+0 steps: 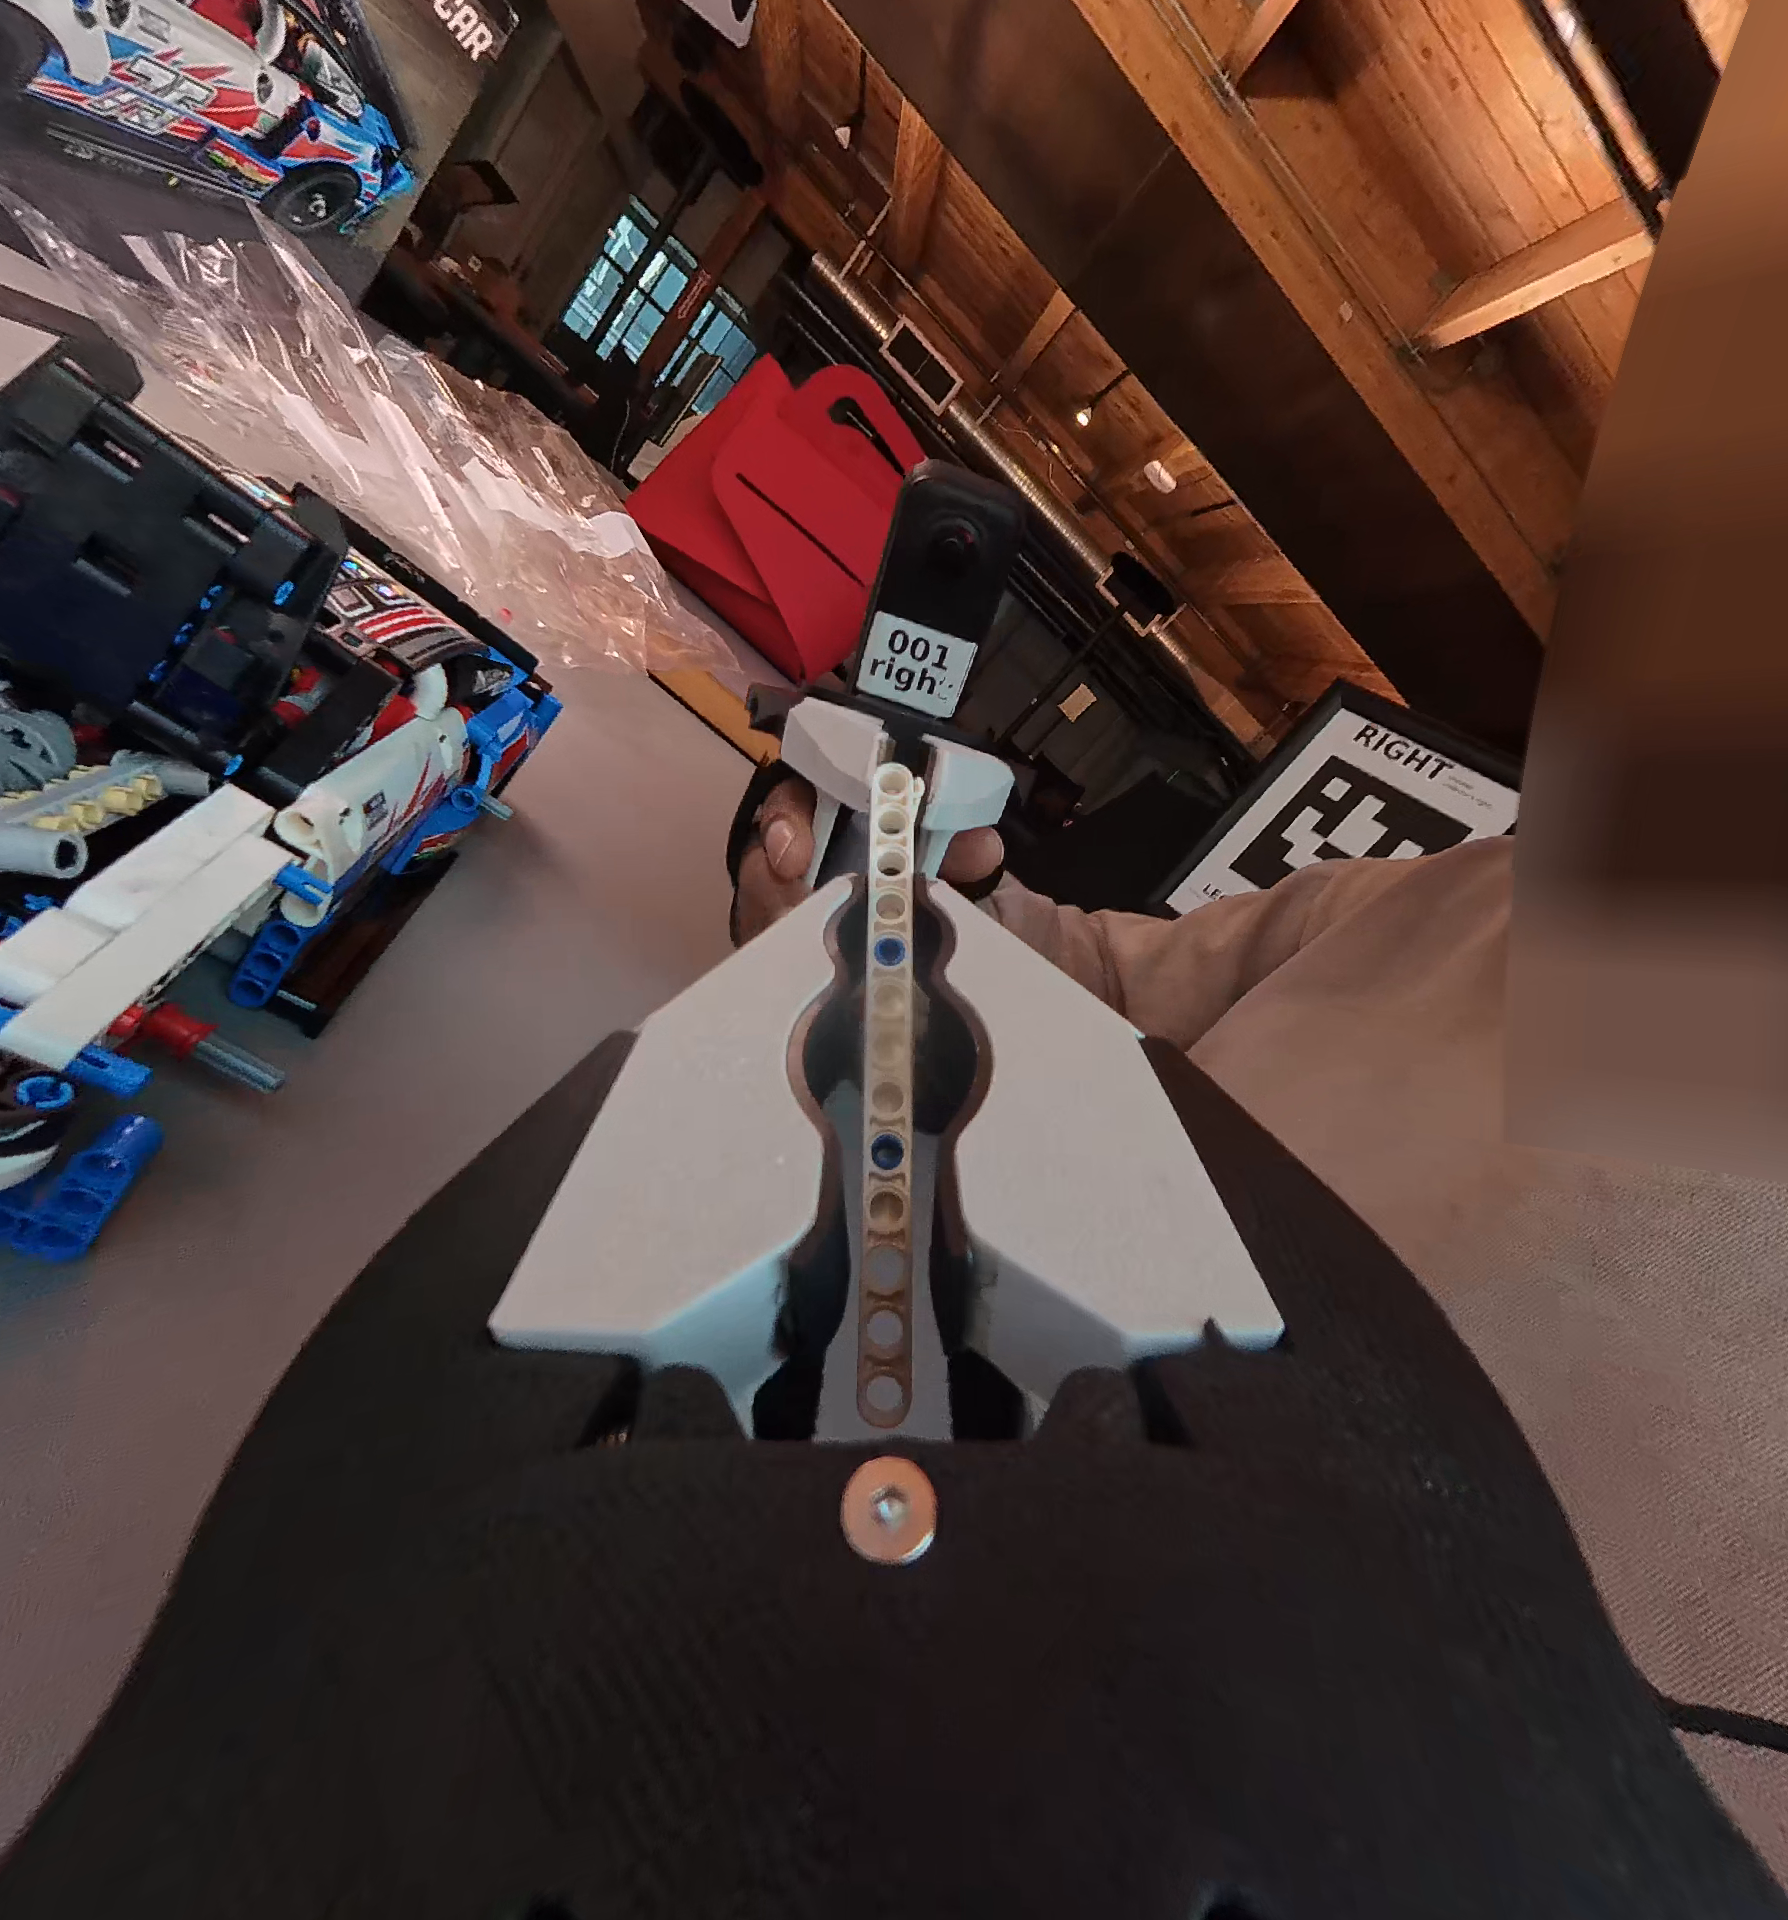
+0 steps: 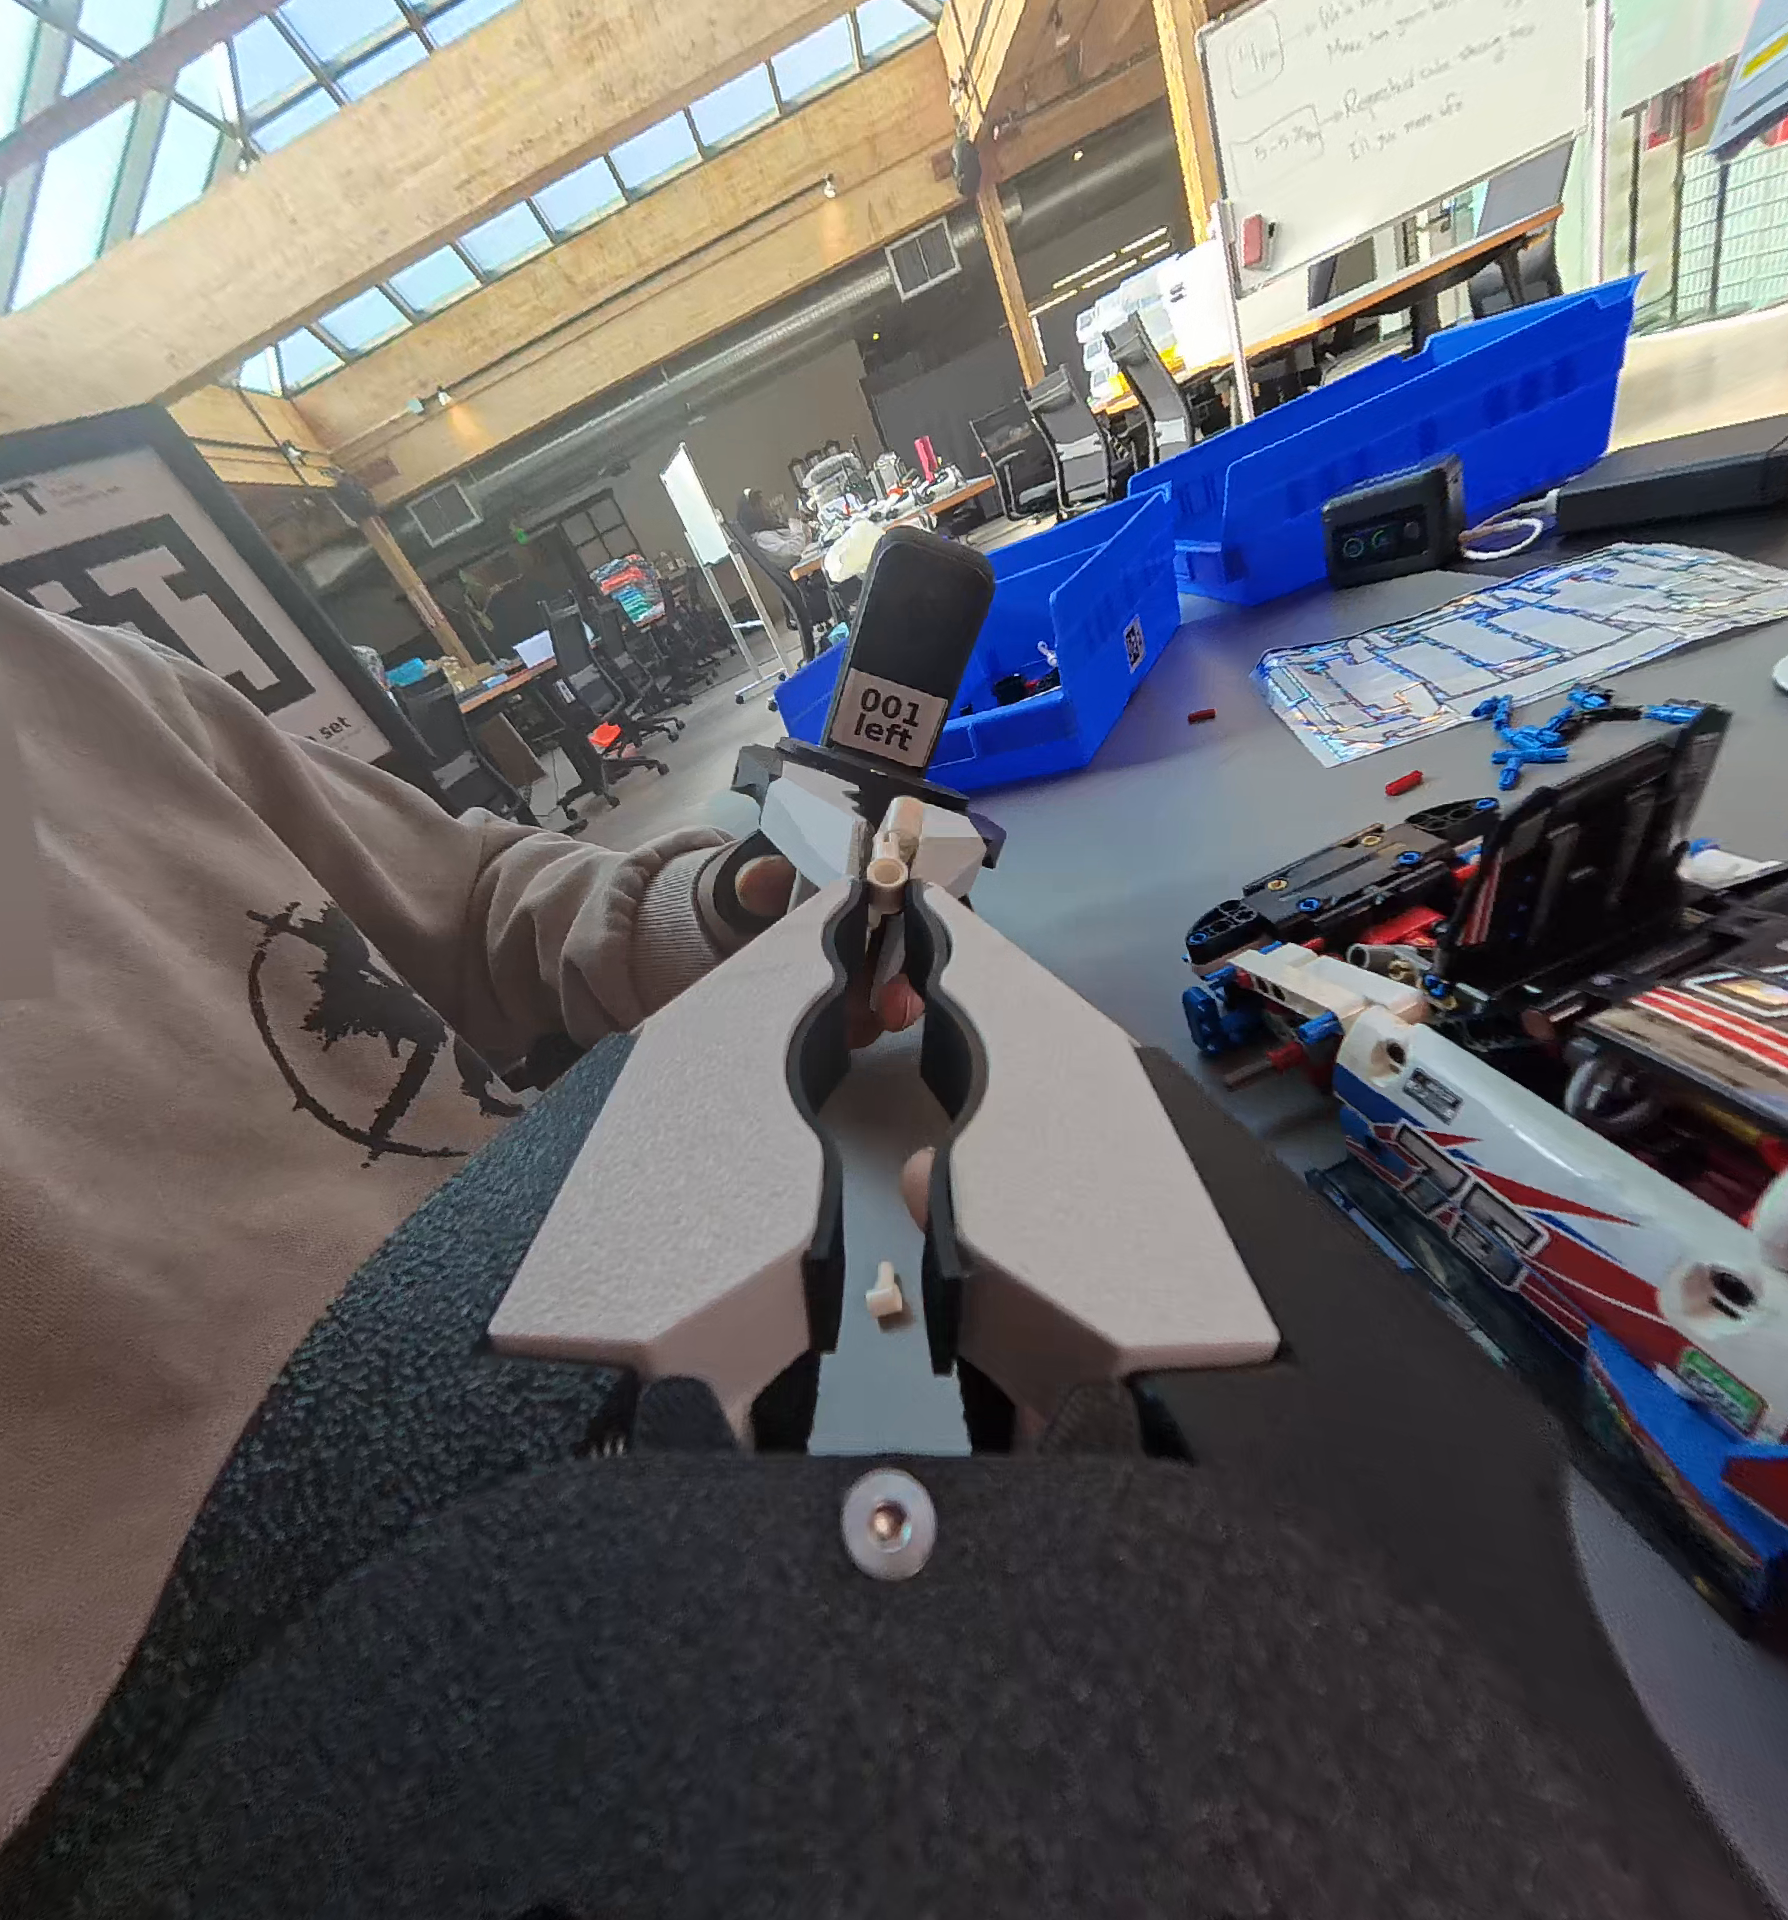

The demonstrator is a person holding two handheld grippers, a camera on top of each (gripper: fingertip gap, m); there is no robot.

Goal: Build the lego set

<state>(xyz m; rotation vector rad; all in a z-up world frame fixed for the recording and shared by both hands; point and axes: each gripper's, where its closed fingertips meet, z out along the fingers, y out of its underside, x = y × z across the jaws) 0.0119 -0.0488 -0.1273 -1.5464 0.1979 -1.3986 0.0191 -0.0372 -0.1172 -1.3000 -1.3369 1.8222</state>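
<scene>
Two grippers are facing each other tip to tip above the grey table (image 1: 578, 935). The left gripper (image 1: 890, 914) is clamping a long white beam (image 1: 888, 1039) edge-on between its closed fingers; the beam, with blue pins in two of its holes, is reaching out to the right gripper (image 1: 895, 790). The right gripper (image 2: 885, 894) is pinching a small tan pin (image 2: 887, 868) at its closed tips, right at the beam's far end. Another tan pin (image 2: 882, 1294) is lying on the table below. The half-built car (image 2: 1555, 1091) is sitting beside them, near blue bins (image 2: 1389, 457).
</scene>
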